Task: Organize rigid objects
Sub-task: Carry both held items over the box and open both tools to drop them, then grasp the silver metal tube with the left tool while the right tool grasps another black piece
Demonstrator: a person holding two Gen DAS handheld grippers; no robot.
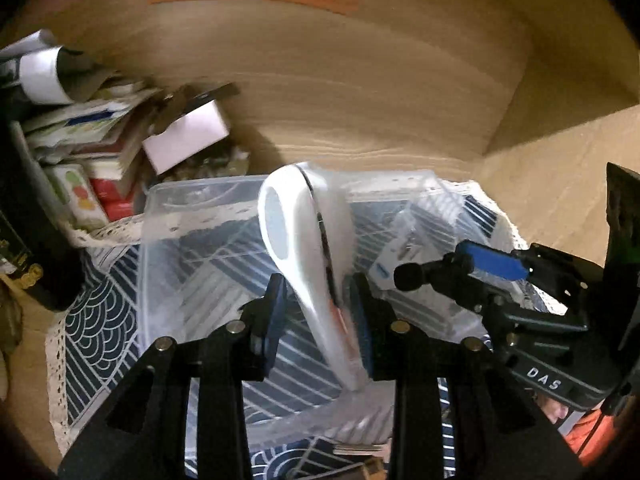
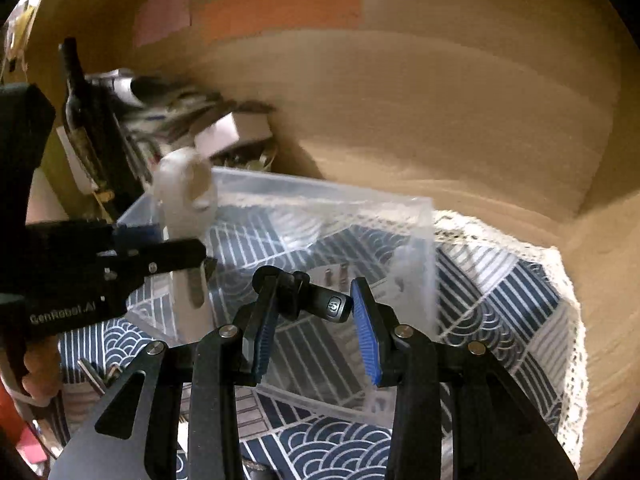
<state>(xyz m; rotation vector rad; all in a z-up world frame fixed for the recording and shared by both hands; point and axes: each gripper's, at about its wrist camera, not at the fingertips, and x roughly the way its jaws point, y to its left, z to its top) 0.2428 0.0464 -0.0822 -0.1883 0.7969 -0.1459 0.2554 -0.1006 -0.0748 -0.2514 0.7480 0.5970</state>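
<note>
A white handheld device [image 1: 308,248], clamped in the left gripper [image 1: 320,320], hangs over the clear plastic bin [image 1: 192,208]; the right gripper [image 2: 316,320] pinches a small black gadget [image 2: 320,300] nearby. Lowering each inside the walls before release seems wise. Bin contents are blurred.

The clear plastic box [image 2: 416,248] is open on top, so a gripper can reach in from above. A messy pile of boxes and papers [image 1: 96,136] blocks the left side. The wooden wall [image 1: 320,92] stands close behind.
</note>
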